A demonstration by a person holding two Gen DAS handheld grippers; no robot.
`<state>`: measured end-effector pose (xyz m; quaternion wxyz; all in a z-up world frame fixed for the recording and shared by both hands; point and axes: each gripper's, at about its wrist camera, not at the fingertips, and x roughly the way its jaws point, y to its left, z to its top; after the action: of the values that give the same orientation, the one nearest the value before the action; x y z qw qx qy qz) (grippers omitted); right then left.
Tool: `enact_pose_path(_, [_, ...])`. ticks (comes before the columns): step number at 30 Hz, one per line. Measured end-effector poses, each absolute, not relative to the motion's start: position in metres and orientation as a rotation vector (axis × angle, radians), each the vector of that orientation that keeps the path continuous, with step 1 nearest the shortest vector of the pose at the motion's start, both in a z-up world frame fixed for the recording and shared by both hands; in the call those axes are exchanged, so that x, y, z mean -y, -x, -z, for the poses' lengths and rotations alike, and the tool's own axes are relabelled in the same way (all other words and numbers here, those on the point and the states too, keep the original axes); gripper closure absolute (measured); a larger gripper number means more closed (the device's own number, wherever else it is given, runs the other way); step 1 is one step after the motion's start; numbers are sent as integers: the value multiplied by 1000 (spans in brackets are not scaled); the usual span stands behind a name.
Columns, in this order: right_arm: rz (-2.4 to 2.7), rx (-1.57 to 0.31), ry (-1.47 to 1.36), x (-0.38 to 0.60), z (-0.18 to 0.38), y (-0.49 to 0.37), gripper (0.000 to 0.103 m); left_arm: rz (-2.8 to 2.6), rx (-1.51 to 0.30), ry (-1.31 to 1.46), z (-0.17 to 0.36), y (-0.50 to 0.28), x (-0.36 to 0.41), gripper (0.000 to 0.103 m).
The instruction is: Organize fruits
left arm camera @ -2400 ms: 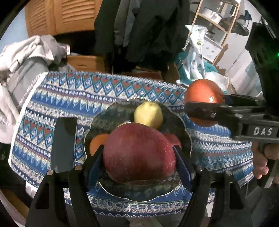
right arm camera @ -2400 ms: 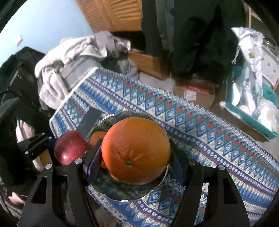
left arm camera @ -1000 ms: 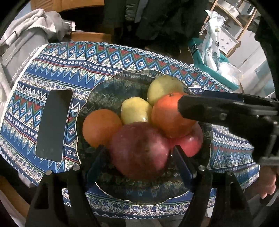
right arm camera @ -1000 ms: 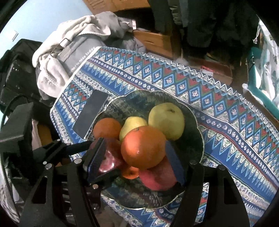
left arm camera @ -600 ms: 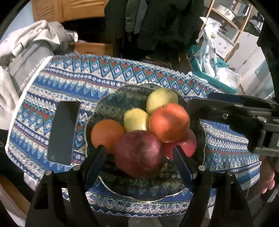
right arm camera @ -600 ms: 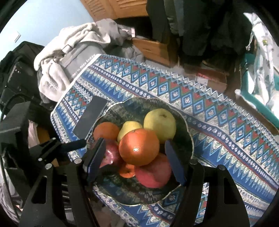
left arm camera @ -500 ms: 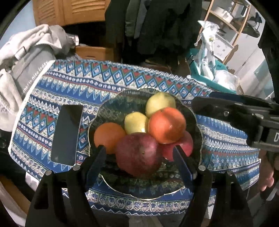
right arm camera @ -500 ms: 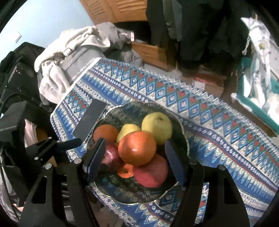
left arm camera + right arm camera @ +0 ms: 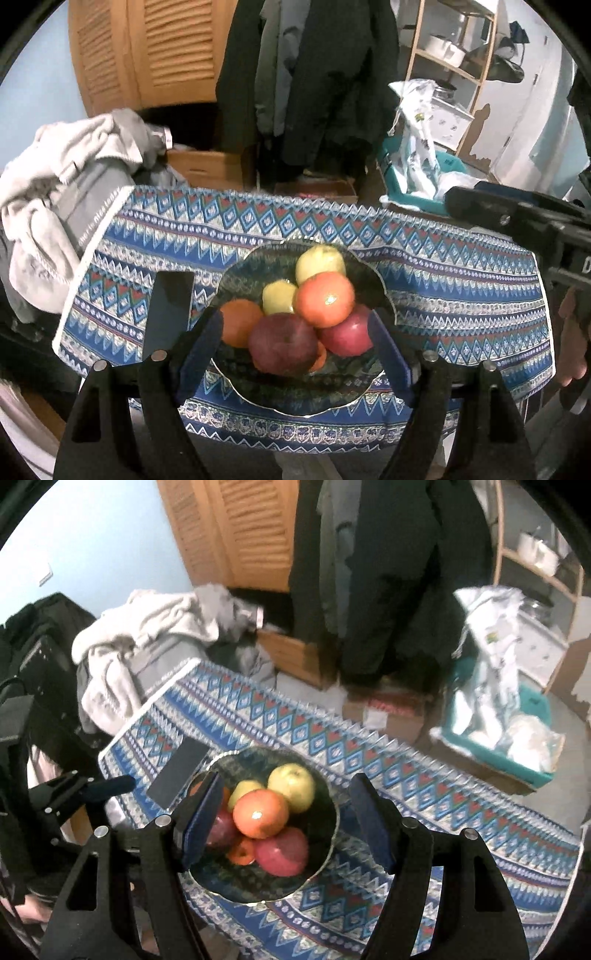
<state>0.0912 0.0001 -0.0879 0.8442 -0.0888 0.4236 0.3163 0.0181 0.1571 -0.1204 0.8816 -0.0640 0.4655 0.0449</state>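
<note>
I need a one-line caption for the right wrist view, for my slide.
Open right gripper, jaws opening and empty, above a bowl piled with fruit on a patterned cloth.

A woven patterned cloth (image 9: 443, 280) is spread over the table, a glossy glass-like bowl (image 9: 240, 280) and smooth, shiny fruit (image 9: 324, 300) are seen on it, and slatted wooden doors (image 9: 166, 48) and matt fabric coats (image 9: 314, 74) are shown behind.
</note>
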Motion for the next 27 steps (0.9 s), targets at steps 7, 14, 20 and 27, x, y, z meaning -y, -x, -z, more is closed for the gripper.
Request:
enact_pose_path(7, [-635, -804, 166, 27, 53, -80, 27, -89, -907, 111, 90, -11, -148, 16])
enact_pose_path(14, [-610, -717, 183, 51, 25, -63, 24, -88, -829, 102, 59, -1, -139, 15])
enact_pose_path(20, [-593, -654, 160, 72, 8, -50, 21, -92, -782, 101, 40, 6, -132, 13])
enact_pose_path(27, [-559, -599, 155, 89, -2, -38, 20, -115, -727, 68, 24, 11, -124, 12])
